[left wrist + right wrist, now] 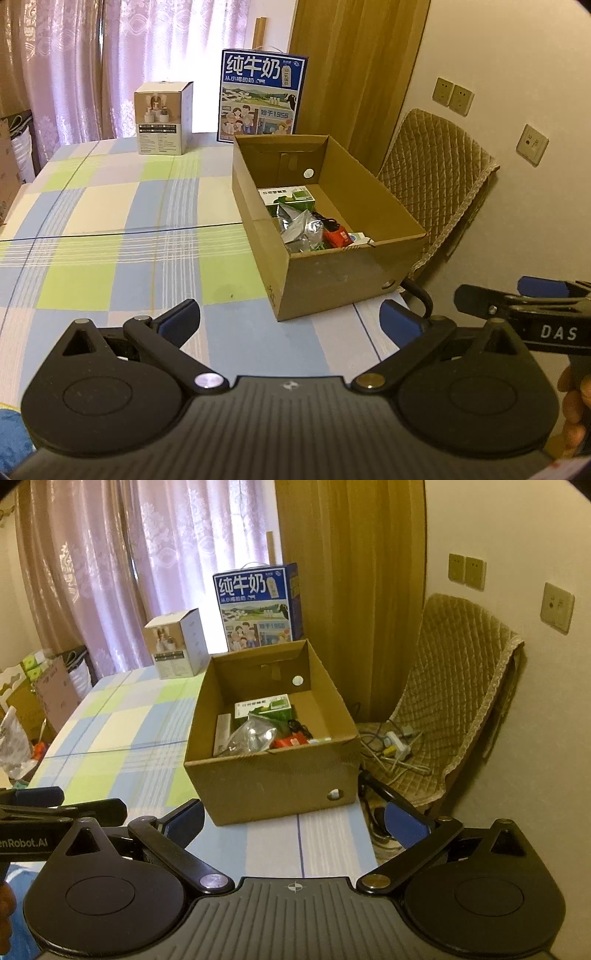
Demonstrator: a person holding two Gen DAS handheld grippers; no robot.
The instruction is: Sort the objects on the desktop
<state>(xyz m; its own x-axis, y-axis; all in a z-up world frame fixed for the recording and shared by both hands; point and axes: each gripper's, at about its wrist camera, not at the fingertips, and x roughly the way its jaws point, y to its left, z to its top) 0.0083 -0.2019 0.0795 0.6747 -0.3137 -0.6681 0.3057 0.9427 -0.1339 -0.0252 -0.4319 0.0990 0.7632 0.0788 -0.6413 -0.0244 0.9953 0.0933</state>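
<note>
Both tongs, left tongs (290, 319) and right tongs (295, 821), hang wide open and empty over the checked tabletop (110, 236), the sorted bits already piled in the cardboard box (332, 273), so it looks like wrap-up, nothing loose left to grab.

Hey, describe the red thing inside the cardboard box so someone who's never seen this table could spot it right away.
Start at the open brown cardboard box on the checked tablecloth, near the chair side of the table. Look into its near end, past the green and white carton and the crinkled silver foil bag. The small red packet lies beside that bag, the only red item in the box.
</note>
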